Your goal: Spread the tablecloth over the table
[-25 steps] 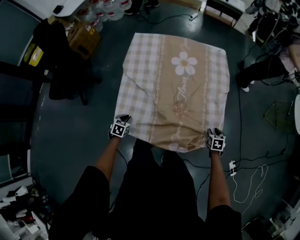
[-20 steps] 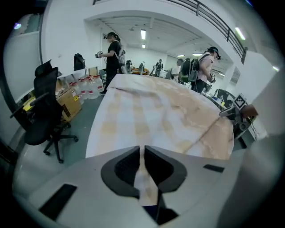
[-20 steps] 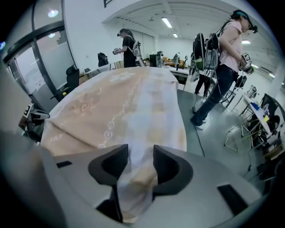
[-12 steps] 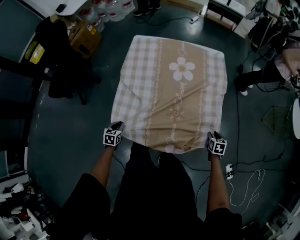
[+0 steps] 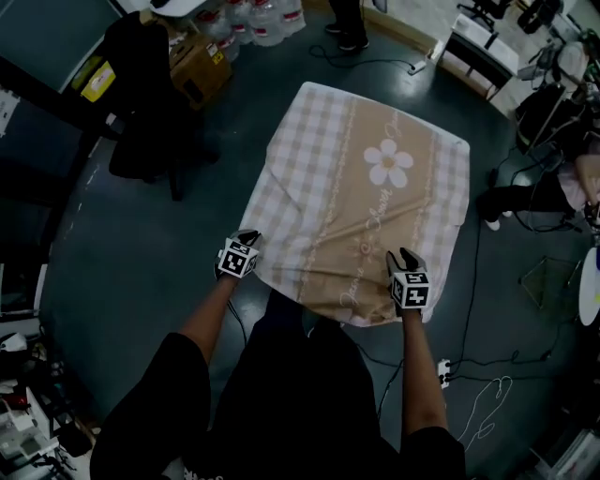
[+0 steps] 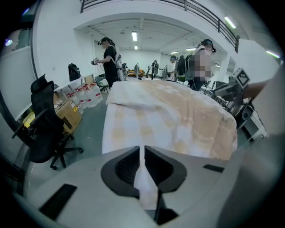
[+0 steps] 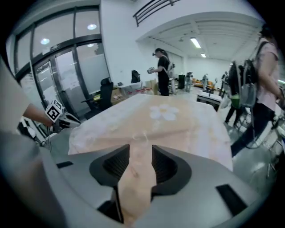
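Observation:
The beige tablecloth [image 5: 366, 187], checked at its sides and with a white daisy, lies over the table and hangs over its edges. My left gripper [image 5: 247, 238] is at the near left corner, shut on a thin fold of the cloth's edge [image 6: 143, 178]. My right gripper [image 5: 404, 256] is over the near edge, inward of the right corner. Its jaws are closing, and a thick bunch of cloth [image 7: 136, 178] is pinched between the pads. The left gripper view shows the tablecloth [image 6: 178, 111] rumpled near the corner. The right gripper view looks along the tablecloth [image 7: 164, 111] to the daisy.
A black office chair [image 5: 141, 103], a cardboard box [image 5: 202, 61] and water bottles [image 5: 267, 19] stand at the far left. Cables and a power strip [image 5: 441, 373] lie on the floor at the near right. People stand beyond the table [image 6: 108, 55].
My right gripper has moved left along the near edge and risen, away from the right corner, with cloth in it. The left gripper shifted slightly, still holding the left corner.

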The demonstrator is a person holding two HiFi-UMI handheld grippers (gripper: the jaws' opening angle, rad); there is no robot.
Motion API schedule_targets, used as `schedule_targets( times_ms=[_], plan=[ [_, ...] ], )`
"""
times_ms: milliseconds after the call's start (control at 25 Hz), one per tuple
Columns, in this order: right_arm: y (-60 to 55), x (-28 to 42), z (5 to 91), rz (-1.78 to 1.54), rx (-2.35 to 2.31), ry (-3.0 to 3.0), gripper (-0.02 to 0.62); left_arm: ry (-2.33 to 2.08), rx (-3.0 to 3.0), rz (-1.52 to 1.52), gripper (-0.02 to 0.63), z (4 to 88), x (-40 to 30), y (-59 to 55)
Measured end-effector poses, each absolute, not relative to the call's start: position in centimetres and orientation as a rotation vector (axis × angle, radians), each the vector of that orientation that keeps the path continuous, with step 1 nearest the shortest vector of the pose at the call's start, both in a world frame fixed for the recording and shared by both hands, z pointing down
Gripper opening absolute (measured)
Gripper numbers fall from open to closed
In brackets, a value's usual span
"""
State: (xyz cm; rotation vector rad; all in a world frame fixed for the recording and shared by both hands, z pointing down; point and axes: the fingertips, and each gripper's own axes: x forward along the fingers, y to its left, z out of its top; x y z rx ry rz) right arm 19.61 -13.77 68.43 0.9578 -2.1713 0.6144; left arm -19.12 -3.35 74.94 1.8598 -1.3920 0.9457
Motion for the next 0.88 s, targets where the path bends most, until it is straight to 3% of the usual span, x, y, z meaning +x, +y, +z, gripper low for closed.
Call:
schedule_targets(
  times_ms=[440, 880],
  plan=[
    [-20.7, -8.6, 74.8, 0.399, 0.565, -2.16, 0.17, -1.312, 1.943, 0.893, 0.044, 76.9, -20.6, -3.7],
    [-29.2, -17.4, 74.7, 0.478, 0.75, -2.084, 0.163, -1.292, 1.947, 0.661, 0.044, 74.0, -26.6, -2.8]
  ],
)
